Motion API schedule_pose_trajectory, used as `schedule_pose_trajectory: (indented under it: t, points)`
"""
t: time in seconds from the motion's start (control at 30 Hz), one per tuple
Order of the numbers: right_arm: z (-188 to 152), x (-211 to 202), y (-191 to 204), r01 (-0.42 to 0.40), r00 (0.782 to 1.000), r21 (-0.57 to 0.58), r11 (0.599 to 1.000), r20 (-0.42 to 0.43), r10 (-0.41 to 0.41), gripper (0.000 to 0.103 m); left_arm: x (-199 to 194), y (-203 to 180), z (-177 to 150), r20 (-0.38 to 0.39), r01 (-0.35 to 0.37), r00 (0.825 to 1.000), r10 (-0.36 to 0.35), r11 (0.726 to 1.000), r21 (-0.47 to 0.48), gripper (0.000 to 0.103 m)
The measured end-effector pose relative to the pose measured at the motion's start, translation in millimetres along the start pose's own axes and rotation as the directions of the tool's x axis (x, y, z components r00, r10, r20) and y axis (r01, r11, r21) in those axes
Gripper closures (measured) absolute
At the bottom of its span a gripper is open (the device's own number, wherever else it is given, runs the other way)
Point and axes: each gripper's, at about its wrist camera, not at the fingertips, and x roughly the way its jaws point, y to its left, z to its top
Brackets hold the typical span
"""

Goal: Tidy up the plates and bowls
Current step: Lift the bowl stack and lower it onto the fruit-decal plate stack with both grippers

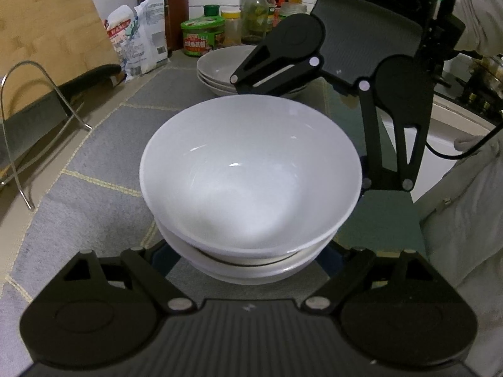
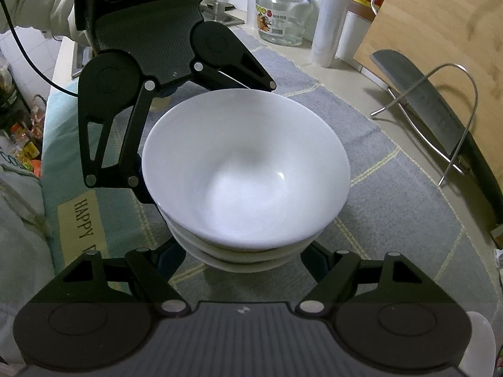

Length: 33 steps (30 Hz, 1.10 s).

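We saw a stack of white bowls (image 1: pixel 250 185) dead centre in the left wrist view, sitting on the grey checked mat (image 1: pixel 94 163), top bowl upright and resting inside the lower ones. Left gripper (image 1: pixel 248 267) came in from 6 o'clock, arms spread wide to either side of the stack's base; fingertips were hidden under the bowls, so we could not tell whether they touched or clamped it. Right gripper (image 1: pixel 342 100) sat on the far side, at about 1 o'clock of the stack, one arm reaching across the back rim, the other down the right flank (also spread wide, tips hidden behind the bowls).

Right wrist view: same stack of bowls (image 2: pixel 245 172) at centre, right gripper (image 2: pixel 245 264) at 6 o'clock straddling it, left gripper (image 2: pixel 147 103) opposite at 10 to 11 o'clock. Contact was again not visible.

A second stack, shallow plates (image 1: pixel 220 69), stood at 12 o'clock beyond the bowls, partly covered by the right gripper's arm. Behind it were a green-lidded tub (image 1: pixel 202 36), bottles and a plastic bag (image 1: pixel 138 37). A wire rack (image 1: pixel 37 119) and wooden cutting board (image 1: pixel 47 22) were at 9 to 10 o'clock. In the right view a cleaver (image 2: pixel 424 94) leaned in the rack, glass jar (image 2: pixel 283 12) at 12 o'clock.
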Motion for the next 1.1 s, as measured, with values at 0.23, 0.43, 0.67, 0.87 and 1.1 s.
schedule_pose_trajectory:
  t: [0.23, 0.43, 0.67, 0.87, 1.1]
  points:
    - [-3.4, -19.9, -2.3, -0.019, 0.999, -0.052, 0.998, 0.026, 0.020, 0.020, -6.6, -15.3, 17.4, -0.003, -0.051, 0.999, 0.051, 0.998, -0.032, 0.014]
    - [-18.1, -40.1, -12.4, -0.045, 0.998, -0.085, 0.995, 0.045, 0.048, 0.020, -2.5, -32.8, 43.0, -0.010, -0.087, 0.996, 0.087, 0.994, -0.063, 0.014]
    - [-41.1, -64.3, -31.8, -0.046, 0.998, -0.105, 0.993, 0.045, 0.051, 0.020, 14.0, -46.6, 74.5, -0.002, -0.108, 0.994, 0.108, 0.991, -0.075, 0.014]
    - [-62.8, -83.9, -53.4, -0.026, 0.998, -0.108, 0.994, 0.047, 0.031, 0.020, 35.3, -50.6, 105.4, 0.010, -0.112, 0.994, 0.113, 0.992, -0.061, 0.014]
    - [-91.0, -106.9, -85.4, 0.015, 0.999, -0.095, 0.995, 0.052, -0.010, 0.020, 65.7, -63.5, 152.1, 0.035, -0.111, 0.993, 0.112, 0.993, -0.030, 0.014]
